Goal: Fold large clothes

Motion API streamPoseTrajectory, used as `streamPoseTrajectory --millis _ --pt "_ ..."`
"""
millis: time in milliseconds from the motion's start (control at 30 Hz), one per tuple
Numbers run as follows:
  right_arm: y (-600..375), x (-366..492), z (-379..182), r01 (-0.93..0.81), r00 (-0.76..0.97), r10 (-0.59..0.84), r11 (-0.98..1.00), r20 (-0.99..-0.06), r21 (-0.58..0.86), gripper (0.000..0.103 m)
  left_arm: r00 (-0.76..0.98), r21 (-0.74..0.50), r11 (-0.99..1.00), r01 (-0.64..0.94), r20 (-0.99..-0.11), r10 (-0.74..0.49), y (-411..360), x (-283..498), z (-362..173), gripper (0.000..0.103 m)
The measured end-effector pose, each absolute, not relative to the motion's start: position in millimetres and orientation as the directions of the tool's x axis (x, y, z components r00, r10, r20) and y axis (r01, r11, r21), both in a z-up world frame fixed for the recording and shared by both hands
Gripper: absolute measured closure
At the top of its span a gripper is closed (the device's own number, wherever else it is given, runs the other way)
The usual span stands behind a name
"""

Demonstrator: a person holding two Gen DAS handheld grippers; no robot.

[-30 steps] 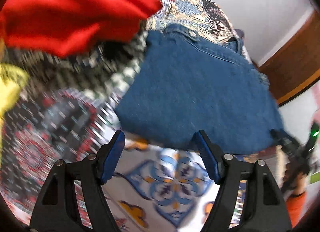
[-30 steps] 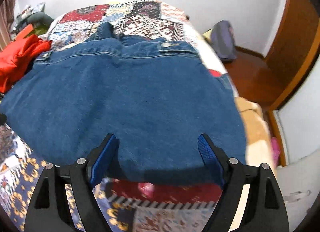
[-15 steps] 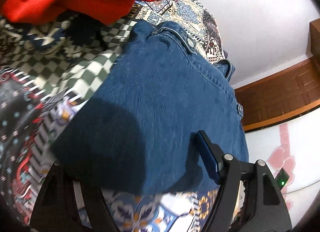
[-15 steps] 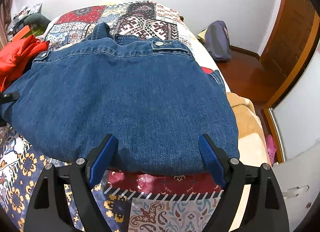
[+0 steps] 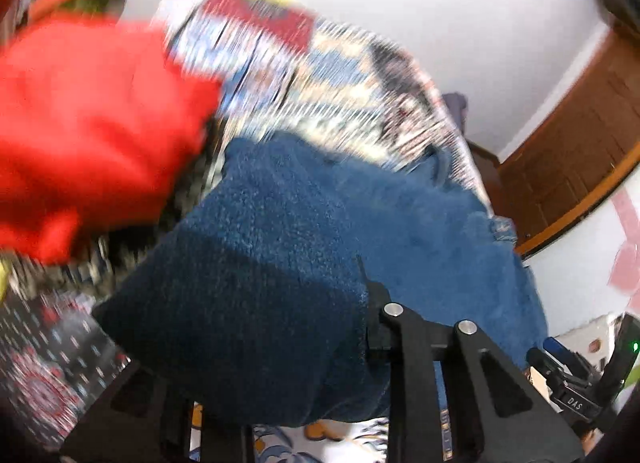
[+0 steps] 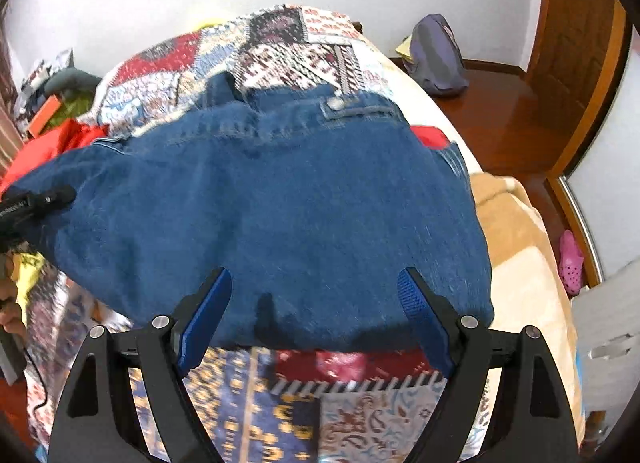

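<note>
Left tool: its jaws have just been closing, and the near left corner of the denim garment now sits bunched between them, covering the left finger entirely — taken as a grip on the cloth. Right tool: jaws stand wide, blue pads on either side of the near hem, neither pad seen pressing on the fabric; it holds nothing.

Denim garment: lies on the bed, spread across the patterned quilt, near hem toward the tools, waistband and metal button on the far side. In the right wrist view the left tool shows as a dark bar at the garment's left edge, consistent with the corner grip. The left view is blurred, so finer detail of the hold cannot be confirmed.

Step in hand, as judged: securing the near hem ahead of a fold — one corner taken, the other not yet.

Next move calls for: the right tool to shut on the hem near its own corner, pinching all layers, then both tools to lift together and carry the hem toward the waistband, keeping the edge level so the fold lands square.

Beyond the garment: a red garment lies heaped to the far left on the bed, just beside the denim; a purple bag sits on the wooden floor by the wall.
</note>
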State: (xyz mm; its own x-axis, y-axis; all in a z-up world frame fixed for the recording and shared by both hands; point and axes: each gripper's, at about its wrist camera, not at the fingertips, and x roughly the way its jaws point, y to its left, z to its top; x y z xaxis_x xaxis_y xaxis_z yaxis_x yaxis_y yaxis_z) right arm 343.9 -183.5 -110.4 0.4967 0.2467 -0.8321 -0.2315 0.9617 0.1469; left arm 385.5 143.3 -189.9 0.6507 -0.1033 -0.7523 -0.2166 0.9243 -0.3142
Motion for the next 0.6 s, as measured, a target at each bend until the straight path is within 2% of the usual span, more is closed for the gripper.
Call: streamPoseTrajectory --millis 200,333,500,600 --pt "-132 346 -85 -0.328 0.500 0.311 0.932 -0.808 0.156 0.020 0.776 -0.189 0.976 -0.110 -0.630 -0.034 120 366 -116 0.078" --pt "-74 346 -92 -0.436 0.448 0.369 0.885 -0.814 0.161 0.020 0.823 -0.133 0.986 -0.097 -0.568 0.005 121 347 -88 0.079" --pt "-7 335 -125 -0.510 0.329 0.432 0.830 -0.840 0.227 0.020 0.838 -0.137 0.980 -0.144 -0.544 0.047 148 324 -74 0.079" --pt "16 336 -147 -0.520 0.232 0.452 0.806 -0.861 0.283 0.020 0.824 -0.099 0.976 -0.193 -0.556 0.107 157 322 -83 0.079"
